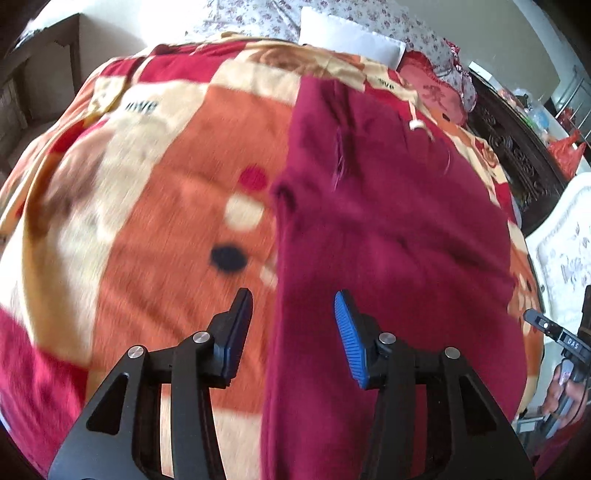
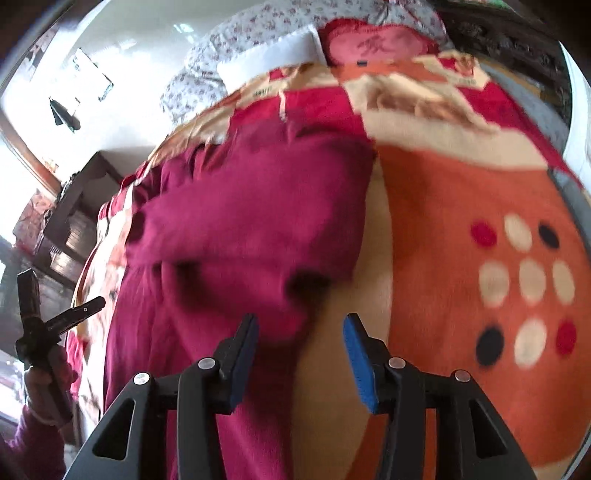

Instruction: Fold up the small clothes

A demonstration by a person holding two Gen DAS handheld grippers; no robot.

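A dark red garment (image 1: 388,229) lies folded lengthwise on a patterned orange, cream and red blanket (image 1: 155,192). My left gripper (image 1: 293,299) hangs open above the garment's left edge, with nothing between its fingers. In the right wrist view the same garment (image 2: 240,229) fills the left half, one part folded over across it. My right gripper (image 2: 301,323) is open over the garment's right edge, its blue pads apart and holding nothing. The other hand-held gripper (image 2: 55,321) shows at the left of this view, and the right one (image 1: 554,332) at the far right of the left wrist view.
The blanket (image 2: 461,221) covers a bed. White and pink pillows (image 1: 351,33) and a flowered quilt (image 1: 424,40) lie at the head. A dark carved wooden piece (image 1: 517,155) stands to the right, dark wooden furniture (image 2: 70,229) to the left.
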